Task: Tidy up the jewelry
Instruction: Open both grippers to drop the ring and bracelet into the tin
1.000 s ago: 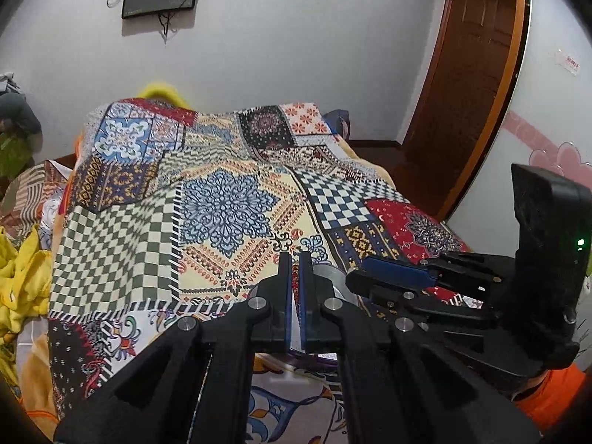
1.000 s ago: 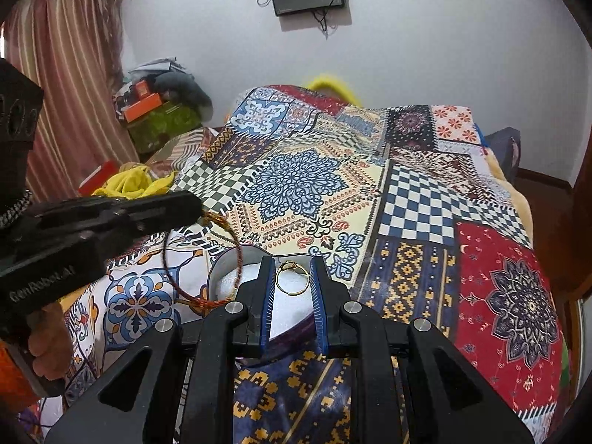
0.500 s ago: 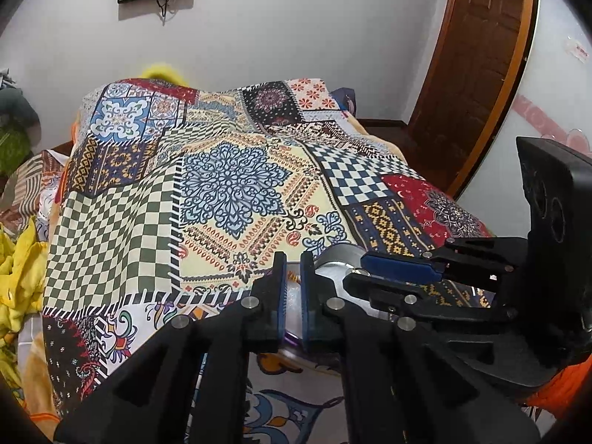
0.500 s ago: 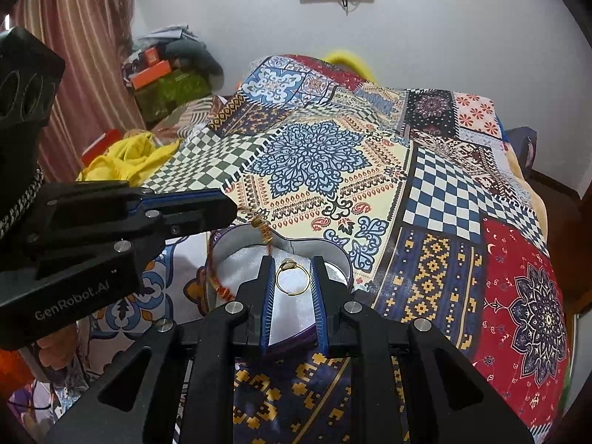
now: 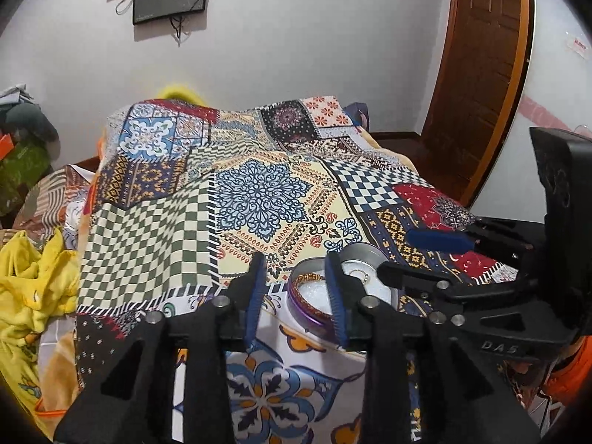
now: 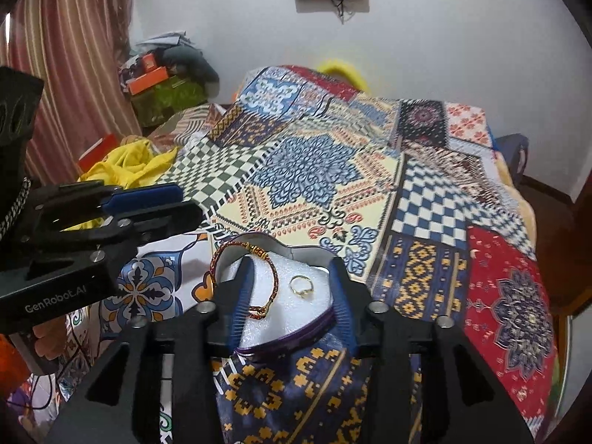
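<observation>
A round metal tin with a purple rim and white foam inside sits on the patchwork bedspread. A red and gold bangle and a small gold ring lie in it. My right gripper is open and empty, its fingers standing either side of the tin. My left gripper is open and empty just left of the tin; the bangle and the ring show there too. The left gripper also shows in the right wrist view, and the right gripper in the left wrist view.
The patchwork bedspread covers the bed. Yellow cloth lies at the left side. A wooden door stands at the right. Boxes and clutter sit by the curtain.
Both grippers have opened. The left let the bangle go and the right let the ring go; both pieces now lie in the tin.
</observation>
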Available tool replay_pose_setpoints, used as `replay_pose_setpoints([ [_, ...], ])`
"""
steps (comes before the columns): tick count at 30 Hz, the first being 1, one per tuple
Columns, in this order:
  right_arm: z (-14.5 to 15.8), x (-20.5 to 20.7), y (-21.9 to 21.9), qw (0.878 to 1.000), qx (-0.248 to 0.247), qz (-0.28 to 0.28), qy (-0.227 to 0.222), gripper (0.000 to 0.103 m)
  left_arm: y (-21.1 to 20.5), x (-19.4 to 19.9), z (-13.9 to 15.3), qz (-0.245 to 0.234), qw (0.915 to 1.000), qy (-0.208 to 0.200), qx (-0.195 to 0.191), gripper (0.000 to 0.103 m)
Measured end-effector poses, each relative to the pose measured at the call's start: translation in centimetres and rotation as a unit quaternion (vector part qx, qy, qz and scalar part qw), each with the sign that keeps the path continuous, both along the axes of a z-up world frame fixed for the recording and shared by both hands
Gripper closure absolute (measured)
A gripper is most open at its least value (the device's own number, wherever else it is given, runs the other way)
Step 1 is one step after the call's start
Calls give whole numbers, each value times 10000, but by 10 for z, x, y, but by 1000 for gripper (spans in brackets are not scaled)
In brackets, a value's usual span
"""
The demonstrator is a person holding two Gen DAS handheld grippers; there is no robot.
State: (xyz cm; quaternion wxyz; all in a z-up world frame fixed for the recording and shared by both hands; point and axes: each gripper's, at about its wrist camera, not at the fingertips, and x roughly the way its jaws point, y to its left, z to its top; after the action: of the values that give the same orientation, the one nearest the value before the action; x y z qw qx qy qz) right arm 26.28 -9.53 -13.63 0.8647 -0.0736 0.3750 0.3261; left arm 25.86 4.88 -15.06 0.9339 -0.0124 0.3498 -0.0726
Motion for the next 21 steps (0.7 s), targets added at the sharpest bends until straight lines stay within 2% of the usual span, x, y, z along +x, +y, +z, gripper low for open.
replay_pose_setpoints([
  [4, 12, -12, -7, 9998, 53, -148, -131, 53, -1, -15, 9, 13, 9999, -102, 19, 65],
  [14, 35, -46, -33, 9981, 156, -483, -344, 52, -1, -55, 24, 61, 9998, -173, -16, 63],
  [21, 39, -71, -50, 9965, 176, -680, -447, 52, -6, -81, 19, 14, 10000, -51, -14, 63],
])
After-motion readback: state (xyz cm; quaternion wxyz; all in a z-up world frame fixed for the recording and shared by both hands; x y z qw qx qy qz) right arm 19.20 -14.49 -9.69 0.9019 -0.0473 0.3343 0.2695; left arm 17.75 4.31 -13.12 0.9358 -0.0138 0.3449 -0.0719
